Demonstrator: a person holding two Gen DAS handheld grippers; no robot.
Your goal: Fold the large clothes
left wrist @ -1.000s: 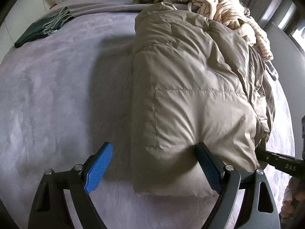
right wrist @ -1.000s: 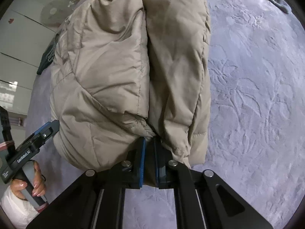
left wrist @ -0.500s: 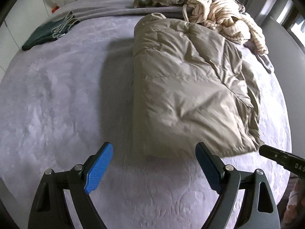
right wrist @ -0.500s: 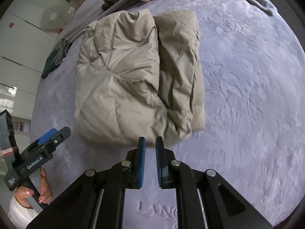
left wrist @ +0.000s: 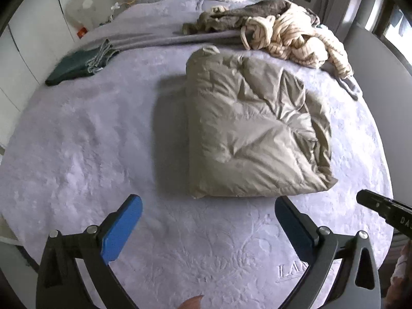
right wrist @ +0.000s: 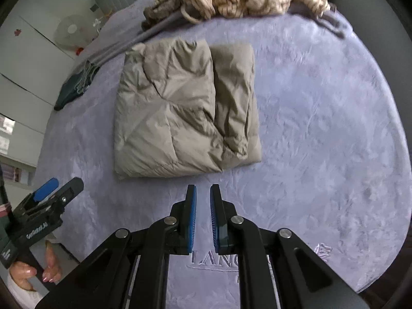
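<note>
Folded jacket (left wrist: 255, 134) lies ahead of both claws, long axis running away. Left gripper (left wrist: 208, 221) opening wide, empty; right gripper (right wrist: 203, 216) narrow, empty, probably nearer.

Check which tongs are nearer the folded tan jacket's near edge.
Neither clearly. Left tongs are opening, empty, just short of the jacket edge. Right tongs, nearly closed and empty, sit similarly short of it.

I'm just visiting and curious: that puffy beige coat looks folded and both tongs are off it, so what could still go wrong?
Two risks, I think. The puffy beige coat is springy, and its narrower folded flap may puff open, since neither the left tongs, whose jaws are opening, nor the right tongs touch it. Also, the striped garment lies loose just behind, so moving the coat could snag it.
</note>
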